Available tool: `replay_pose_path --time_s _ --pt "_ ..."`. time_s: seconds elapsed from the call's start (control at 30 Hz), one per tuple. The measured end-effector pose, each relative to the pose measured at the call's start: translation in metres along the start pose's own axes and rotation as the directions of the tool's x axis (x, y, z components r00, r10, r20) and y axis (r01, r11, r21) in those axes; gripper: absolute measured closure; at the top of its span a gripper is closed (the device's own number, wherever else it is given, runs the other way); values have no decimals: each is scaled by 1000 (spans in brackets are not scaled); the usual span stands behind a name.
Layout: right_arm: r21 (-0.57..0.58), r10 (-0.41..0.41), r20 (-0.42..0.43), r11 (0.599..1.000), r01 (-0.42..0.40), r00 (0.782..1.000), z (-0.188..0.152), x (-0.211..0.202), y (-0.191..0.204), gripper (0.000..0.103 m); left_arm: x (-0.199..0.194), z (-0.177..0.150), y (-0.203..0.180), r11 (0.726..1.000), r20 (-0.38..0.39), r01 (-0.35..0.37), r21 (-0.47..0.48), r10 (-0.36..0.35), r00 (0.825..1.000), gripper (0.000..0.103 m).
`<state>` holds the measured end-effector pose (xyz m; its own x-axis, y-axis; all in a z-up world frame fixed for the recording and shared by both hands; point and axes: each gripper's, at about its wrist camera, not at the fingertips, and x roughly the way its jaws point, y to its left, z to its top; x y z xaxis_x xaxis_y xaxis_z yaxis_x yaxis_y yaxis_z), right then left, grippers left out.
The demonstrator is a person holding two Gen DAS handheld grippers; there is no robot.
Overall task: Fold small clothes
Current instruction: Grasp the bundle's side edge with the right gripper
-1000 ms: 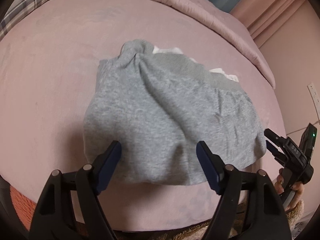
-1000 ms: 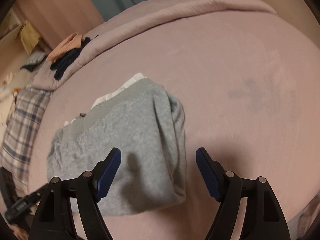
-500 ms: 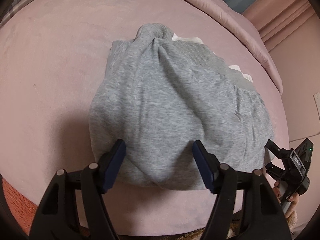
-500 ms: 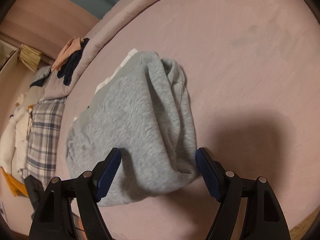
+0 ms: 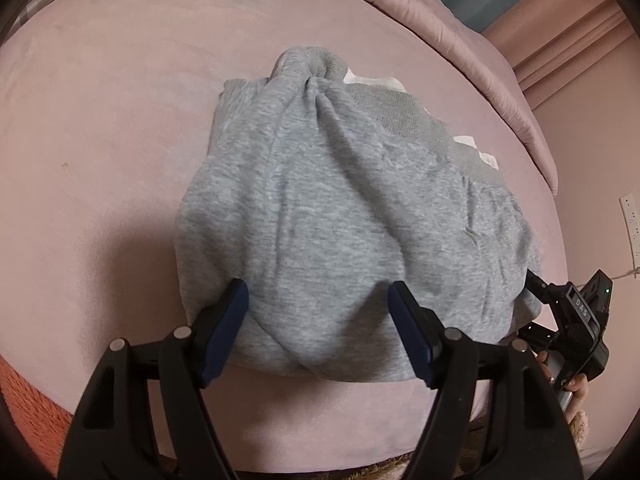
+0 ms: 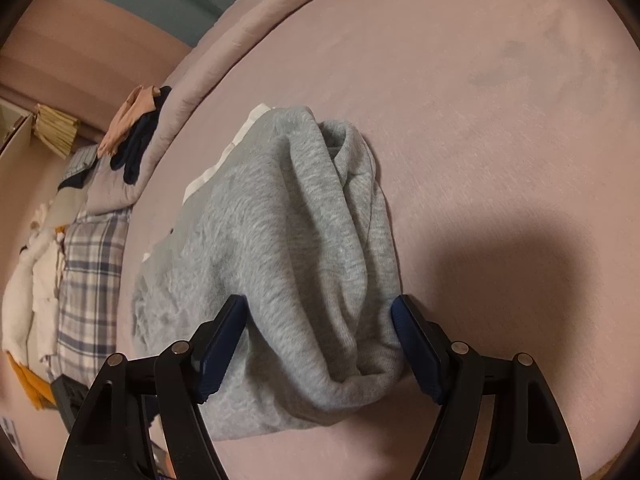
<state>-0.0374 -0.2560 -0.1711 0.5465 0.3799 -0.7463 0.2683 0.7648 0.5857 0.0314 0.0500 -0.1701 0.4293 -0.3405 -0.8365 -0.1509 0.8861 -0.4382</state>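
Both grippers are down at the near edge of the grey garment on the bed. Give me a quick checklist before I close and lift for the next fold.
1. Left gripper jaws astride the near hem of the grey garment: ok; jaws have just been opening slightly, cloth bulges between them, not clamped.
2. Right gripper astride the bunched near right corner: ok; jaws wide, cloth fills the gap.
3. Pads pinching only the top layer: cannot tell.
4. Garment flat: not ok; the far left corner is twisted into a knot-like bunch.
5. White fabric peeking out past the far waistband tucked in: not ok.
6. Pink bedspread bare beyond the garment for folding over: ok.
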Motion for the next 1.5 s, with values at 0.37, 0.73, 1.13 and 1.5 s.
replay_pose_path --time_s 0.37,0.73,1.13,1.5 --pt "-21 52 -12 998 -52 999 2 4 7 75 -9 -2 -4 1000 6 7 -5 -7 1000 30" --pt "20 159 74 987 -161 985 7 -40 3 86 -40 -1 -3 999 23 28 -39 -27 999 30" --pt "86 190 103 976 -199 976 5 -56 -11 86 -61 10 2 998 63 37 -54 -34 997 24" --pt "-39 59 152 998 -54 987 10 -72 8 86 -51 12 4 999 28 31 -43 -30 999 23"
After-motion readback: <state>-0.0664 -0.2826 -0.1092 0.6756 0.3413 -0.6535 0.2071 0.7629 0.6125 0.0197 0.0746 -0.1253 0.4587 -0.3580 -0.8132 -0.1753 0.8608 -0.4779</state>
